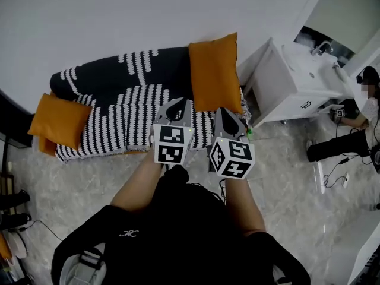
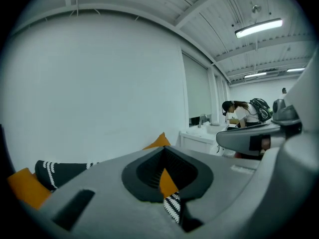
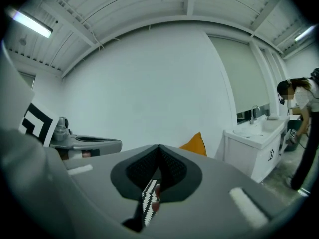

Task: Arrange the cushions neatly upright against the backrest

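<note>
A low sofa [image 1: 119, 129] with a black-and-white striped cover runs along the white wall, with a dark patterned backrest [image 1: 127, 70] behind it. One orange cushion [image 1: 215, 73] stands at the right end, against the backrest and wall. A second orange cushion [image 1: 59, 120] leans at the left end. My left gripper [image 1: 177, 103] and right gripper [image 1: 228, 115] hover side by side over the seat's front edge, both shut and holding nothing. In the left gripper view the right cushion's corner [image 2: 158, 141] peeks over the shut jaws [image 2: 163, 149]. The right gripper view shows the same cushion [image 3: 195, 144] beyond its shut jaws [image 3: 158, 147].
A white sink cabinet [image 1: 285, 82] stands just right of the sofa, also seen in the right gripper view [image 3: 254, 146]. A person [image 1: 356, 129] sits on the floor beyond it among cables. Shoes [image 1: 12, 209] lie at the far left on the marbled floor.
</note>
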A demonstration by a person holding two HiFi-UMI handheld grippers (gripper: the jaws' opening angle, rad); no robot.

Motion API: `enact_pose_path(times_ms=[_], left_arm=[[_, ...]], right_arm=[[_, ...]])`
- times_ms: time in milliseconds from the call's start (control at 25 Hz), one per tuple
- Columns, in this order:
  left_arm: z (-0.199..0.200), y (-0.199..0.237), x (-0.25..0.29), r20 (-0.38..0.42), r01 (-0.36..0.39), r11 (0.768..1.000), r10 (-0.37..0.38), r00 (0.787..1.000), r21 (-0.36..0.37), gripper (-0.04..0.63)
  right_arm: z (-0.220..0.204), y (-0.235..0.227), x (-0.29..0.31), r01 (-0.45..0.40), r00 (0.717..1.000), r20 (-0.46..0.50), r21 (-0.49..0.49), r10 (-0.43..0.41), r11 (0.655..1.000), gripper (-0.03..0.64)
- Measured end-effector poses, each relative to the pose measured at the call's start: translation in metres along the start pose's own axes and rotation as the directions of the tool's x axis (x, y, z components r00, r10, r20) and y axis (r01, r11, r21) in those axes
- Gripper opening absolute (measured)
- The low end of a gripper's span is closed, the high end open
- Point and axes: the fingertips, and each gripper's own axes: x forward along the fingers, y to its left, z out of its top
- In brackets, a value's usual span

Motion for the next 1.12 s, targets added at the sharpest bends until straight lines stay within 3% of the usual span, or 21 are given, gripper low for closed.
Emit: enact_pose_path(times_ms=[400,680,920,1120], left_arm=[[0.026,0.055,0.113,-0.032,0.043,0.998,-0.045,0.999,-0.036,0.008],[0.027,0.093,0.184,-0.073,0.095,0.993,-0.1,0.992,-0.065,0.008],[0.016,0.112,0.236,-0.103,0.155,0.981,-0.168,0.98,-0.119,0.008],[0.008,0.106,0.268,-0.13,0.218,0.965,-0.237,0.963,-0.146,0.008]], right_arm=[[0.03,-0.027,0.119,0.021,0.999,-0.03,0.05,-0.019,0.999,0.005],[0.03,-0.046,0.195,0.085,0.993,-0.09,0.04,-0.081,0.996,0.005],[0.028,-0.065,0.235,0.159,0.981,-0.11,0.002,-0.158,0.987,0.005],[0.019,-0.108,0.249,0.263,0.949,-0.164,-0.057,-0.269,0.963,0.005]])
